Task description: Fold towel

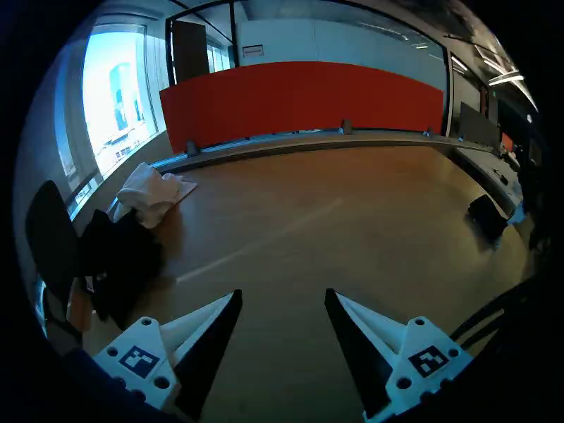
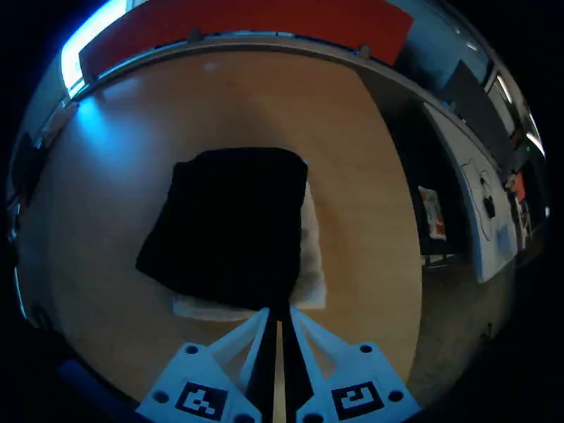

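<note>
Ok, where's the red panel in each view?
Left gripper view: the red panel spans the upper middle, beyond the table's far edge.
Right gripper view: the red panel runs along the very top, beyond the black towel.
Shared landmark: the bright window, at the panel's left end in both views; in the right gripper view it is a strip at upper left.

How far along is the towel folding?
Done: black towel lies folded on a folded white towel. In hand: nothing clearly; left gripper open, right gripper closed at the stack's edge. Left: a crumpled white cloth and dark heap wait unfolded.
</note>
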{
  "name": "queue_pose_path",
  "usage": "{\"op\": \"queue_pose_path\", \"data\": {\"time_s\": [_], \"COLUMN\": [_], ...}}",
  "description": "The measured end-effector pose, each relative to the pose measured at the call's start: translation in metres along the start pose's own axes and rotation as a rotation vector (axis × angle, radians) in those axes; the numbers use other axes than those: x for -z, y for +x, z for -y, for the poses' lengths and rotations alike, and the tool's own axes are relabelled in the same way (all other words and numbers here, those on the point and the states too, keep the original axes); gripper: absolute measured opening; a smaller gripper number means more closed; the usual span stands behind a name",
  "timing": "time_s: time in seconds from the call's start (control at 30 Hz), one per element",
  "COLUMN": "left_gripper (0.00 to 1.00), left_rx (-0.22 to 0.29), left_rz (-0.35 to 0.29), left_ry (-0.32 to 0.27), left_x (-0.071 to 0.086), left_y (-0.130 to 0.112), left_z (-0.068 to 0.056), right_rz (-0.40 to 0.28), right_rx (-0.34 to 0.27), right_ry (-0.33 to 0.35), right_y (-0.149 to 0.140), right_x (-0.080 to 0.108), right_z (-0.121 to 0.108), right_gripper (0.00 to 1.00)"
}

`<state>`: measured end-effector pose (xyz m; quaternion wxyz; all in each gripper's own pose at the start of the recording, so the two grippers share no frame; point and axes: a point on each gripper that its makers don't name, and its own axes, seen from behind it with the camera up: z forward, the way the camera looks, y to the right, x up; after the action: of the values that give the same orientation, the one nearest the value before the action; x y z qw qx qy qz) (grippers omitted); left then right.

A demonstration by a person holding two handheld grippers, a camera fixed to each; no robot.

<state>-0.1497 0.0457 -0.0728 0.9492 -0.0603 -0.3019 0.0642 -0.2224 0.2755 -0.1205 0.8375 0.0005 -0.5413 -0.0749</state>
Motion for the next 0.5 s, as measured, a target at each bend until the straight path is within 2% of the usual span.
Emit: {"op": "queue_pose_path", "data": {"time_s": [0.5], "left_gripper": [0.87], "left_rx": [0.001], "left_rz": [0.001], "left_ry": [0.007], "left_x": [0.0019], "left_y": [0.0001], "left_z": [0.0024], "right_rz": [-0.002], "right_rx": [-0.02], "right_ry": [-0.037], "right_y": [-0.0011], "right_x": [-0.0073], "right_z": [-0.004], "right_gripper": [0.07]}}
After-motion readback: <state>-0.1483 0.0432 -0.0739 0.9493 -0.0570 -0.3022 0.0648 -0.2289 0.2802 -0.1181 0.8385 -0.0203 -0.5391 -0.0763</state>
